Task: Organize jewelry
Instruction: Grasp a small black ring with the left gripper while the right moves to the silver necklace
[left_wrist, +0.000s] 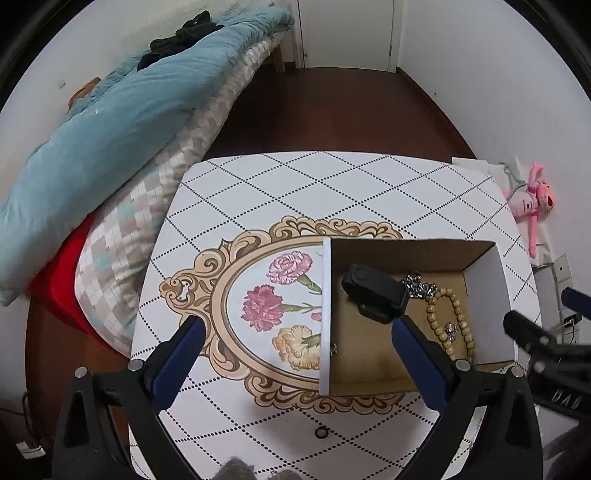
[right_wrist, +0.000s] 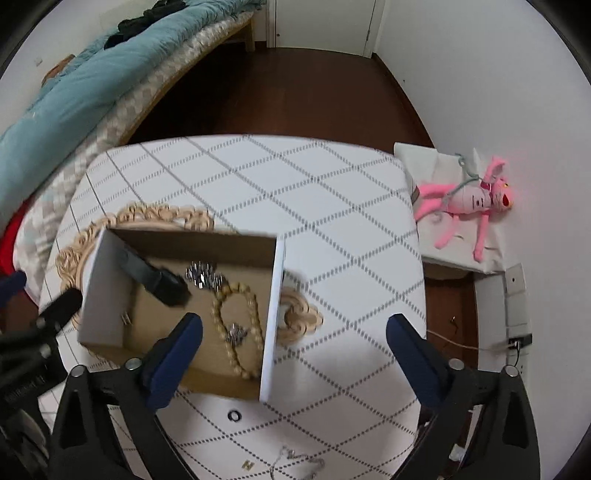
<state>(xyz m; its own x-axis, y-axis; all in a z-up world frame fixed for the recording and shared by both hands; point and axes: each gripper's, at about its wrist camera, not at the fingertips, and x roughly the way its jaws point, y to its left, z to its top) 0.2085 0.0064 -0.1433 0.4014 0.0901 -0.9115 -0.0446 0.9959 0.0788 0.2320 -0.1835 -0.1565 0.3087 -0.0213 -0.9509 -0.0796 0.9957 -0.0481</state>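
Note:
An open cardboard box (left_wrist: 327, 317) (right_wrist: 271, 317) sits on the patterned table (left_wrist: 295, 192) (right_wrist: 295, 192). Inside lie a wooden bead bracelet (left_wrist: 456, 321) (right_wrist: 236, 325), a silver chain piece (left_wrist: 419, 286) (right_wrist: 203, 277), a small silver charm (left_wrist: 449, 328) (right_wrist: 236, 333) and a black band-like device (left_wrist: 375, 291) (right_wrist: 157, 278). A small dark ring (left_wrist: 321, 432) (right_wrist: 233, 415) lies on the table in front of the box. A silver chain with a gold letter (right_wrist: 291, 459) lies at the table's near edge. My left gripper (left_wrist: 299, 365) is open and empty, straddling the box's left wall. My right gripper (right_wrist: 295, 358) is open and empty, straddling the box's right wall.
A bed with a teal duvet (left_wrist: 110, 129) (right_wrist: 74, 81) stands to the left. A pink plush toy (left_wrist: 535, 203) (right_wrist: 472, 203) lies on a white bag to the right by the wall. Dark wood floor lies beyond the table.

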